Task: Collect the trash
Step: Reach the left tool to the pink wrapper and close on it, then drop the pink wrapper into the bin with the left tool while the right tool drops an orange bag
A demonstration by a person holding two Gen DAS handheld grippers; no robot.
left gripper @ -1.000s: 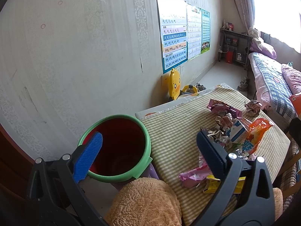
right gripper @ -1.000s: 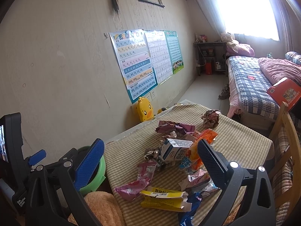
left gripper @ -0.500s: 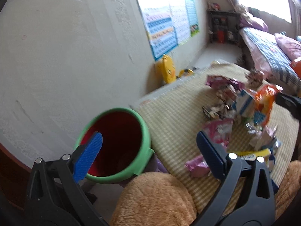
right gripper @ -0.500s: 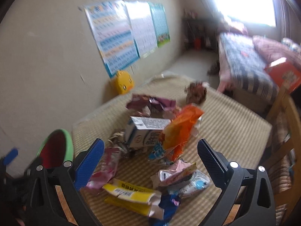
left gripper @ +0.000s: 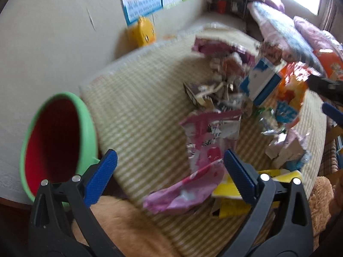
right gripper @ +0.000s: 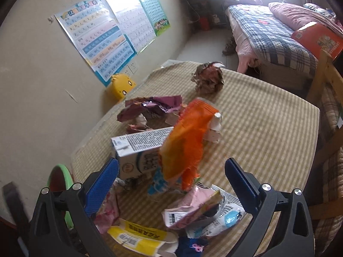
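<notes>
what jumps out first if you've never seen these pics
A heap of trash on the striped tablecloth: an orange wrapper leaning on a white carton, with a crumpled ball farther back. At the table's left edge stands a green bin, red inside. Both grippers are open and hold nothing.

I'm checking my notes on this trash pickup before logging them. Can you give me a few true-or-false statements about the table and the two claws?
1. Both the left claw and the right claw are open and hold nothing. True.
2. The green bin has a blue inside. False: it is red.
3. The orange wrapper leans against the milk carton. True.
4. The crumpled brown ball lies in the bin. False: it sits on the striped tablecloth.
</notes>
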